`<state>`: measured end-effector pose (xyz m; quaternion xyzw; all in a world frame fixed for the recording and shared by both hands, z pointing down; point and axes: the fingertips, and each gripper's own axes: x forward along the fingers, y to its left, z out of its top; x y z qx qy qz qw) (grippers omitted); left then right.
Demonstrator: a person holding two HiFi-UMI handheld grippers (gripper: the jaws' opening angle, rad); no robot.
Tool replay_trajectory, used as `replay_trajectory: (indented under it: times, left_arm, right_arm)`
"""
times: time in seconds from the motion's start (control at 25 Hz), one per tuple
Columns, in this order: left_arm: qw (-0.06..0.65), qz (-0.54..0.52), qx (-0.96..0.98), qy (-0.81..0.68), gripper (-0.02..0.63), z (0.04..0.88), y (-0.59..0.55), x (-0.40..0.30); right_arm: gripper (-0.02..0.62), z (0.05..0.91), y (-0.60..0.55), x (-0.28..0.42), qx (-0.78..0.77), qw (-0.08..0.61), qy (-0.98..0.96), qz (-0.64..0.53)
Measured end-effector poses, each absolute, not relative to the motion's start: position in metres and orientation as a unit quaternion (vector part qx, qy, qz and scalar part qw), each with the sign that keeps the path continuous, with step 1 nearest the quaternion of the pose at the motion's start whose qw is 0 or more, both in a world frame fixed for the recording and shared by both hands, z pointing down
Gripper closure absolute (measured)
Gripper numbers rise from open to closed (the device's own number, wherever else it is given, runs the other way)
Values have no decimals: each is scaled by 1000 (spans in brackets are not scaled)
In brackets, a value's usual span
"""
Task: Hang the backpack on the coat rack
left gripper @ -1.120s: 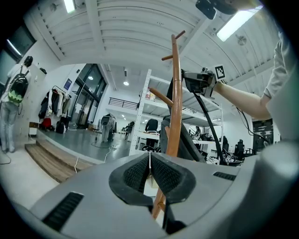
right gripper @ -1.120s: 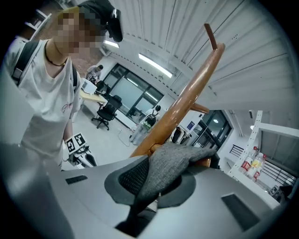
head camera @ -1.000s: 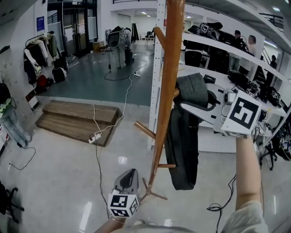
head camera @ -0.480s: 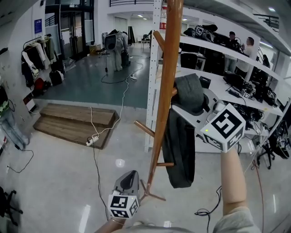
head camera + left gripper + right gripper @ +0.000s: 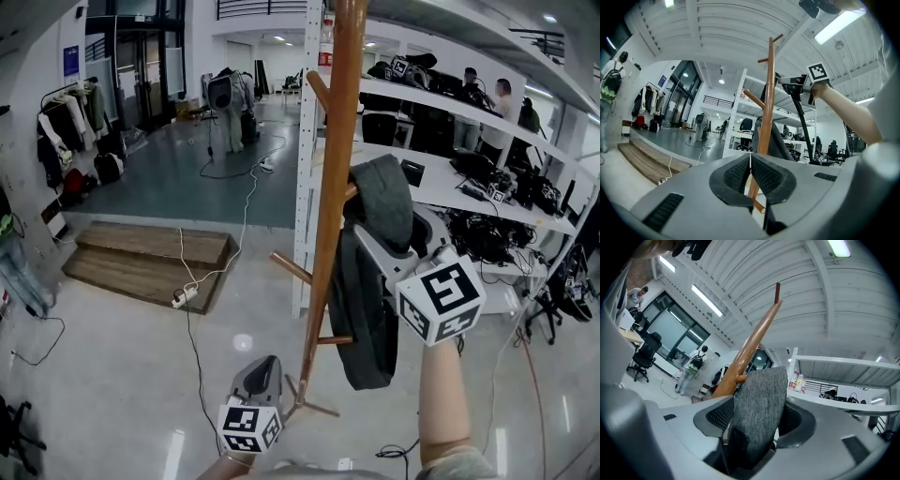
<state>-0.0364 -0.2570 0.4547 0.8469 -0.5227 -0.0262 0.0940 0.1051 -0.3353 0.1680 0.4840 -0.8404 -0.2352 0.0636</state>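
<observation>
The dark grey backpack point(image 5: 370, 281) hangs by its top loop from a peg on the right side of the tall wooden coat rack point(image 5: 330, 187). My right gripper point(image 5: 375, 239) reaches in from the right at loop height. Its jaws are opening, with the grey fabric strap point(image 5: 757, 408) still standing between them and a gap showing beside the right pad. Behind the strap rise the rack's pole and peg point(image 5: 750, 345). My left gripper point(image 5: 265, 367) stays low near the rack's base, shut and empty, its pads point(image 5: 740, 173) meeting in front of the pole point(image 5: 768, 93).
White shelving point(image 5: 450, 141) loaded with equipment stands right behind the rack. A white cable point(image 5: 192, 309) and power strip lie on the glossy floor to the left, beside a low wooden platform point(image 5: 150, 253). People stand at the far right point(image 5: 502, 94).
My right gripper has rolled and moved down and left toward the rack, and its jaws have spread apart around the backpack strap. The left gripper has stayed put.
</observation>
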Motion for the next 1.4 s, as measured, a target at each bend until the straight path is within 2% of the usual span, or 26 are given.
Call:
replay_trajectory:
  times: [0.28,0.48,0.88,0.92,0.96,1.0,1.2,1.4]
  left_arm:
    - [91,-23,851,-516,584,458,-254,-36]
    - [78,-26,857,-509,584,451,-258,-32]
    - [51,-50,868,-491,584,421,-248,-14]
    - [49,-52,869,-490,584,419,-247,-12]
    - [47,-53,869,-489,584,416,-246,-11]
    - [43,-55,870,-488,584,414,-244,-11]
    - [28,-63,872,-484,584,401,-234,-14]
    - [23,-71,873,-482,584,395,-227,-11]
  right_arm:
    - [353,186,-308,133,546,58,-801,-240]
    - [353,193,-272,153,580,19,-775,-251]
    - [358,254,-219,111,538,-56,-820,-185]
    - [371,262,-218,106,533,-56,-825,-180]
    - [430,270,-216,101,528,-57,-829,-176]
    - [515,278,-214,95,523,-59,-833,-171]
    - [557,320,-215,70,511,-46,-847,-140]
    - [572,350,-218,62,507,-24,-854,-116]
